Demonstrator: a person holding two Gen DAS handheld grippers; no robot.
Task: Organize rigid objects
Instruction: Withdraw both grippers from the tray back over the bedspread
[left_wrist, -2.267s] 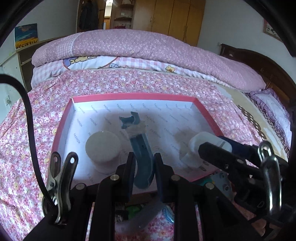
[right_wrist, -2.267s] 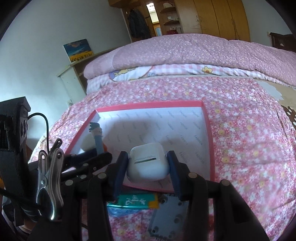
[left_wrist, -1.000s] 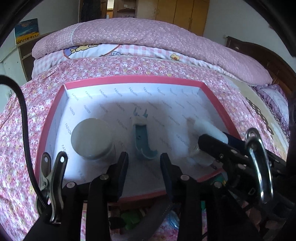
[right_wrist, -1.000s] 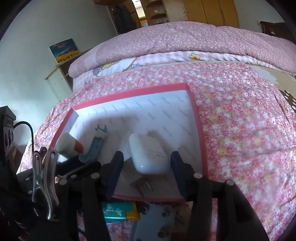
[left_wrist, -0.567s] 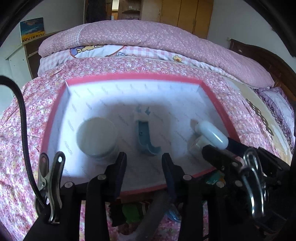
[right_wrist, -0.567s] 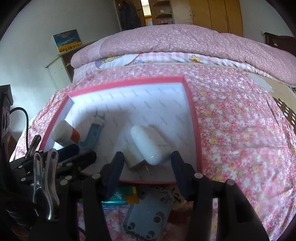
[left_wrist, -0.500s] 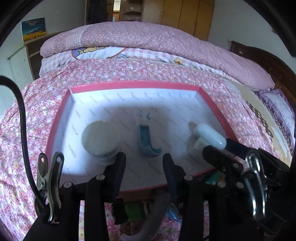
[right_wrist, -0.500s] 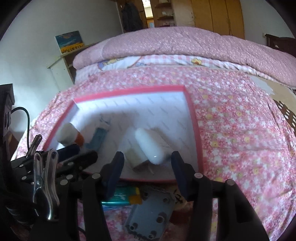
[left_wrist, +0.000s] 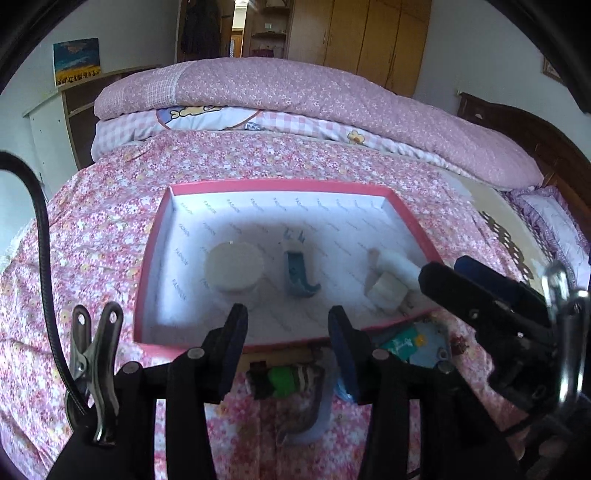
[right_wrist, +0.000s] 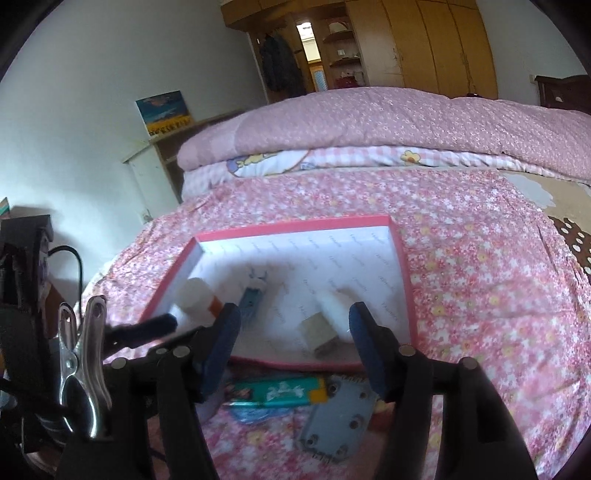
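Pink-rimmed tray (left_wrist: 147, 254) — on flowered bedspread (left_wrist: 92, 236)

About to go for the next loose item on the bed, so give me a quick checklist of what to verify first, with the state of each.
1. Left hand-held gripper empty, jaws apart after just opening: ok.
2. Right hand-held gripper empty, jaws apart after just opening: ok.
3. White charger lying inside the pink box: ok.
4. Blue tool and white jar inside the box: ok.
5. Loose items left outside the near rim, the teal lighter and grey plate: not ok.
6. Green object identity: cannot tell.
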